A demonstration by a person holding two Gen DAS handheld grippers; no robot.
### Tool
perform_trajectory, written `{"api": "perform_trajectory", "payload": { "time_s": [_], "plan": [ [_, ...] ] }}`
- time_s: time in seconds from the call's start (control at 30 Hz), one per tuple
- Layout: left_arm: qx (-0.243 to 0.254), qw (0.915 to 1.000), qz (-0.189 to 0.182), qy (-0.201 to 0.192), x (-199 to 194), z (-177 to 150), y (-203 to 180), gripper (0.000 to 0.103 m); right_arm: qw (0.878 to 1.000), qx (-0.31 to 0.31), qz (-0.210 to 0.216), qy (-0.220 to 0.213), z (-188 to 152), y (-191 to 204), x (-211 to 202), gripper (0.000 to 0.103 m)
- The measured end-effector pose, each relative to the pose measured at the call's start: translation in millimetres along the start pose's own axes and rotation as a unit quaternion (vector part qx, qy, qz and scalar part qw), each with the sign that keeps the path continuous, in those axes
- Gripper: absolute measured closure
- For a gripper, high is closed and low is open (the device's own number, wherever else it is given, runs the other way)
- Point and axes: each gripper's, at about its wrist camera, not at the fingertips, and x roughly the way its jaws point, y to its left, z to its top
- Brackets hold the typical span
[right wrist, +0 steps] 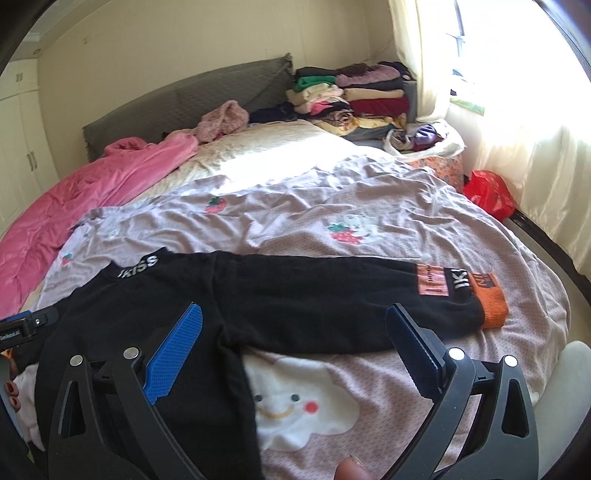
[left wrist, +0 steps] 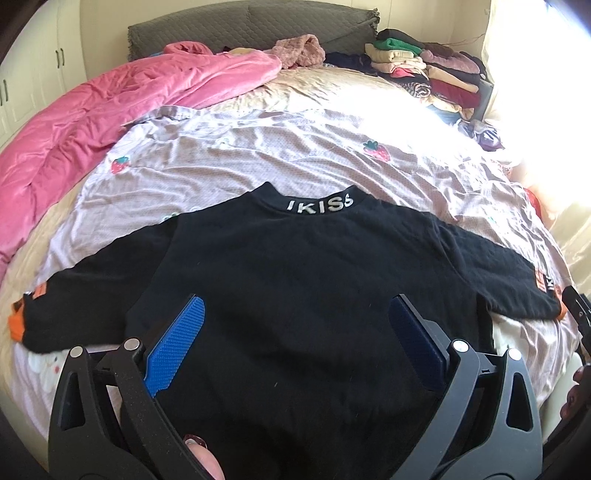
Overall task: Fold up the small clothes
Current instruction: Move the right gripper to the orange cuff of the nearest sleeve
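A small black sweater (left wrist: 295,280) with white "IKISS" lettering on its collar (left wrist: 320,205) lies flat on the bed, both sleeves spread out, each ending in an orange cuff (right wrist: 491,303). My left gripper (left wrist: 295,306) hovers open over the sweater's body, blue pads wide apart with nothing between them. My right gripper (right wrist: 293,312) is open too, above the sweater (right wrist: 258,295) where the right sleeve joins the body. The right gripper's tip (left wrist: 576,306) shows at the edge of the left wrist view, beside the right cuff.
A lilac strawberry-print sheet (left wrist: 295,155) covers the bed. A pink quilt (left wrist: 110,107) lies bunched along the left. Stacks of folded clothes (right wrist: 354,96) sit at the head on the right, by a grey headboard (left wrist: 258,29). A red bag (right wrist: 487,192) lies by the curtain.
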Motion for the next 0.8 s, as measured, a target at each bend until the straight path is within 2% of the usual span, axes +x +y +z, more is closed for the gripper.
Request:
{"api": "perform_trajectory", "payload": {
  "time_s": [0.27,0.4,0.57,0.8],
  "plan": [
    [-0.012,0.9996,0.006,0.026,38,15,0,0.009,0.997,0.062,-0.055,0.012,12,-50,24,0.004],
    [-0.022,0.9993,0.014,0.027,50,20,6,0.009,0.992,0.091,-0.085,0.018,15,-81,35,0.004],
    [-0.023,0.9991,0.027,0.022,60,25,9,0.009,0.984,0.121,-0.124,0.032,8,-114,46,0.004],
    [-0.012,0.9992,0.031,0.023,78,30,2,0.009,0.974,0.16,-0.15,0.058,-9,-150,61,0.004]
  ]
}}
